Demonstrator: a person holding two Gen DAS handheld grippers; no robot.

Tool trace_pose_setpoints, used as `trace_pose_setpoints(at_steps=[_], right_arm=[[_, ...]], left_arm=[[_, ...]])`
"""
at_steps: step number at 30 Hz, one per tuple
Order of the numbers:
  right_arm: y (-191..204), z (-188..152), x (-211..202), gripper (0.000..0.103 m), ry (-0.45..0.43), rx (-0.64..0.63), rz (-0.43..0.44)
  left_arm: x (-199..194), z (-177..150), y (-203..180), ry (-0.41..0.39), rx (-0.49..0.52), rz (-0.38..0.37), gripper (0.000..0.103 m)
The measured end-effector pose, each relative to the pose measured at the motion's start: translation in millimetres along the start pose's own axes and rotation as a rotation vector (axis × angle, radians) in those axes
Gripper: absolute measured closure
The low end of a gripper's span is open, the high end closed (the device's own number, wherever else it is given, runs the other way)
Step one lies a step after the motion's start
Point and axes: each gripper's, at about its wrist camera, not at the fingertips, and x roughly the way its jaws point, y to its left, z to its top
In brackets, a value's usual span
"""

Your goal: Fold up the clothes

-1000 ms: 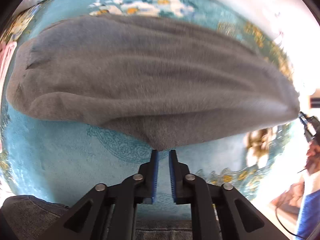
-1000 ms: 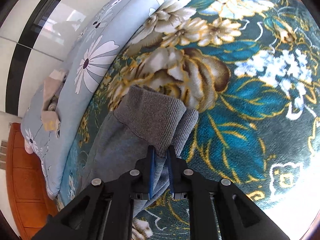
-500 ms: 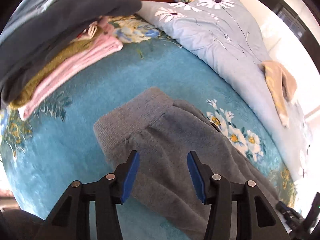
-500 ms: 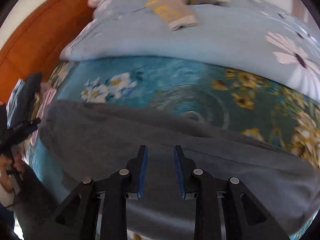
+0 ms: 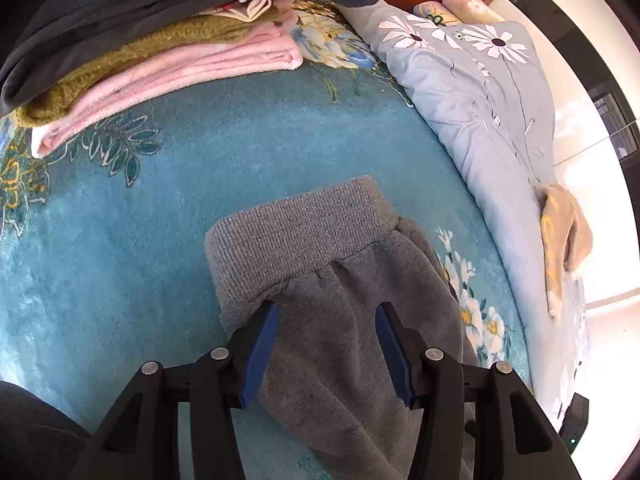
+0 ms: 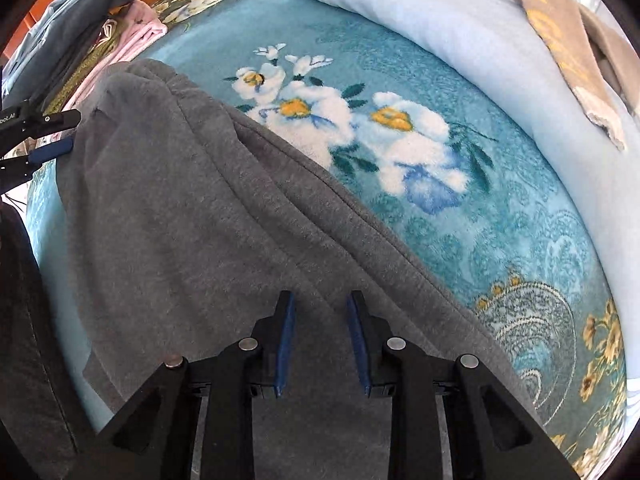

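Grey sweatpants point(image 5: 336, 320) lie flat on the teal flowered blanket point(image 5: 200, 168). Their ribbed band point(image 5: 296, 232) points away from me in the left wrist view. My left gripper point(image 5: 326, 308) is open and empty, its jaws hovering over the fabric just behind the band. The same pants point(image 6: 192, 208) stretch from the upper left to the bottom in the right wrist view. My right gripper point(image 6: 320, 300) is open and empty above their near part. The left gripper's blue fingertips point(image 6: 52, 148) show at the far left edge of the pants there.
A stack of folded clothes, pink point(image 5: 168, 68), olive and dark grey, sits at the back left; it also shows in the right wrist view point(image 6: 120, 36). A light blue daisy-print quilt point(image 5: 492, 96) with a tan garment point(image 5: 560, 232) on it runs along the right side.
Both grippers have let go of the pants and opened. The pants, held up stretched a second ago, now lie on the blanket, and both grippers sit over them.
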Motion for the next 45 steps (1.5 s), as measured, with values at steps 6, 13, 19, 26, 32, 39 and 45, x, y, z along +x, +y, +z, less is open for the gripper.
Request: trace_pose_setpoints(at_steps=[6,13,19,26,32,39,45], right_arm=[[18.5,-12.3,-5.0,0.101,0.029,-0.095,-0.028],[-16.6,6.3,-35.7,0.102,-0.085,0.033,-0.105],[-4.8,6.4,-11.0,0.102,0.026,-0.014,-0.141],[20.4,36.4,-45.7,0.081,-0.134,0.038,0.001],[103.5,100.0,-16.4,0.078,-0.107,-0.105,0.212],[120.1,157.0,31.1,0.078,-0.058,0.040,0.110],[118.9,133.1,-24.8,0.078,-0.186,0.046,0.171]], left_arm=[[2.9,0.9,2.9,0.010,-0.025,-0.025,0.048],[4.1,1.2,6.9,0.018,-0.060,-0.053,0.048],[1.7,3.6,13.6,0.009,-0.103,-0.073,0.048],[14.6,3.8,15.3,0.043,-0.116,-0.022,0.048],[8.6,6.2,26.7,0.028,-0.173,-0.106,0.048],[-3.4,9.2,25.9,-0.021,-0.160,-0.151,0.048],[-15.0,14.8,33.2,-0.143,-0.177,0.048,0.035]])
